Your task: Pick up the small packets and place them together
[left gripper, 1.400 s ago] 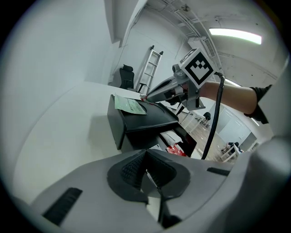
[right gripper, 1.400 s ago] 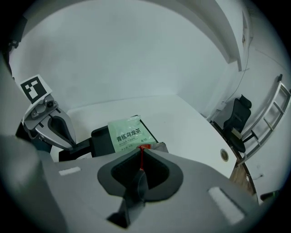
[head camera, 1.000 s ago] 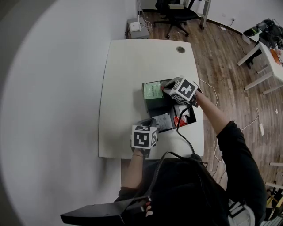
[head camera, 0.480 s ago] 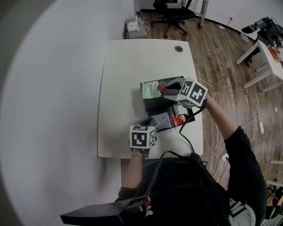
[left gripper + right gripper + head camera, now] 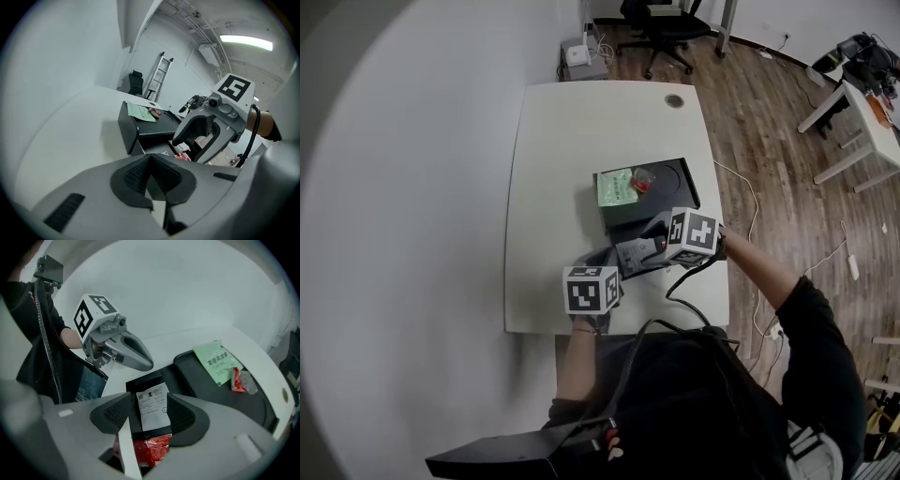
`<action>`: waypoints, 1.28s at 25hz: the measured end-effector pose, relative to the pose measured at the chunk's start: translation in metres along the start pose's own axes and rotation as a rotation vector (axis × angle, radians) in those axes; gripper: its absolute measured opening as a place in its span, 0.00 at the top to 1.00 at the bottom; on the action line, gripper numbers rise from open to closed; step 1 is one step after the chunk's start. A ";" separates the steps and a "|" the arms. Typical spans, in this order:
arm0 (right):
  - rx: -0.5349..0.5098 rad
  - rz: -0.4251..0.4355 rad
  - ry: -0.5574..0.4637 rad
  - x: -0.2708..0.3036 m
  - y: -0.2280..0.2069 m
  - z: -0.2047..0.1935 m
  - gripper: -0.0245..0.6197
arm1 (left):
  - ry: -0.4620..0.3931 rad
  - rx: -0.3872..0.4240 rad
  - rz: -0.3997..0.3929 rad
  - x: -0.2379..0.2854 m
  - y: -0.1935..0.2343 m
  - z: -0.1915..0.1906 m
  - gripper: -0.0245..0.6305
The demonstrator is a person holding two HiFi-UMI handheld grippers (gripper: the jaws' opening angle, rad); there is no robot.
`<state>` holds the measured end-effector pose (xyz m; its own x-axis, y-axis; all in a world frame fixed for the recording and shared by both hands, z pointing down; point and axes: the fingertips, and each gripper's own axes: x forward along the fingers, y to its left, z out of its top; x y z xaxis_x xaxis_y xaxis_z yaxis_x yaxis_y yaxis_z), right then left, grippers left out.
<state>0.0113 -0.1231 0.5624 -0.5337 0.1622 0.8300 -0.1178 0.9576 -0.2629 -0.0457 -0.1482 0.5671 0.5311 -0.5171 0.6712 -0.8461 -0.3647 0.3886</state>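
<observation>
A flat black box (image 5: pixel 670 178) on the white table (image 5: pixel 562 141) carries a green packet (image 5: pixel 616 188) and a small red packet (image 5: pixel 642 184). In the right gripper view both lie at the far right, the green packet (image 5: pixel 216 361) beside the red one (image 5: pixel 238 379). Nearer me stands a small black carton (image 5: pixel 637 255) with a white label (image 5: pixel 152 401) and red packets (image 5: pixel 152 448) inside. My right gripper (image 5: pixel 150 411) hovers over this carton. Its jaws have just been opening and stand open, pressing on nothing. My left gripper (image 5: pixel 150 180) is shut at the carton's left edge (image 5: pixel 611 265).
The table's front edge runs close to both grippers. A round cable hole (image 5: pixel 674 100) sits at the table's far end. Beyond it stand an office chair (image 5: pixel 661 23) and a white device (image 5: pixel 578 56) on the wood floor. Another desk (image 5: pixel 862 103) is at the right.
The right gripper let go of the small red packet on the flat black box and swung back toward me over the small carton. The left gripper stayed put.
</observation>
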 end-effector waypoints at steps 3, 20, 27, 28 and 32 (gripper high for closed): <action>0.003 0.032 0.034 0.018 0.003 -0.002 0.61 | -0.004 -0.004 0.005 -0.002 0.003 -0.002 0.96; -0.063 -0.038 0.227 0.068 -0.011 -0.022 0.55 | -0.012 -0.025 0.029 -0.011 0.010 -0.004 0.96; -0.126 -0.066 0.269 0.068 -0.009 -0.025 0.66 | -0.011 -0.026 0.031 -0.009 0.009 -0.004 0.96; -0.118 -0.063 0.268 0.068 -0.009 -0.026 0.67 | -0.011 -0.026 0.031 -0.009 0.009 -0.004 0.96; -0.090 -0.061 0.261 0.067 -0.010 -0.028 0.74 | -0.010 -0.023 0.029 -0.007 0.009 -0.005 0.96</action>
<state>-0.0003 -0.1155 0.6345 -0.2926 0.1480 0.9447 -0.0619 0.9829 -0.1732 -0.0574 -0.1440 0.5694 0.5071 -0.5346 0.6761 -0.8617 -0.3321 0.3837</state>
